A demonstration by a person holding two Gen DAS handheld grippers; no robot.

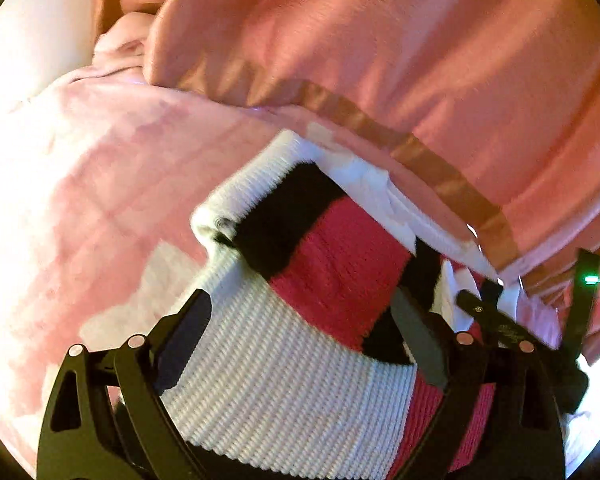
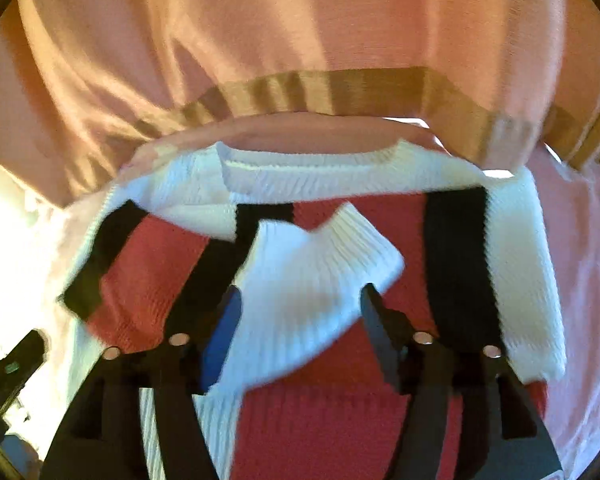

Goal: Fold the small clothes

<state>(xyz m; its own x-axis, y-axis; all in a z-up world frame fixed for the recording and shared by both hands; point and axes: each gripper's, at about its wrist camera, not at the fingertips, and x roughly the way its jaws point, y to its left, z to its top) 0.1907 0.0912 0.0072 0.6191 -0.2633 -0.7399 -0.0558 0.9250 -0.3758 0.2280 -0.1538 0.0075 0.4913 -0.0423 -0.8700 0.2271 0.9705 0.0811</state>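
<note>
A small knitted sweater (image 2: 340, 412), red with black bands and white ribbed neck and sleeves, lies on a pink blanket (image 2: 580, 280). Its white sleeve end (image 2: 312, 292) lies between the fingers of my right gripper (image 2: 300, 300), whose jaws stand wide apart. In the left wrist view the sweater's sleeve (image 1: 284, 380), white with a red and black part (image 1: 340, 264), passes between the spread fingers of my left gripper (image 1: 300, 308). The right gripper's tip (image 1: 480, 308) shows at the right there.
A salmon-pink blanket with a tan satin border (image 2: 340, 92) hangs in folds behind the sweater and shows in the left wrist view (image 1: 440, 168) too. A bright white surface (image 1: 28, 40) lies at the far left.
</note>
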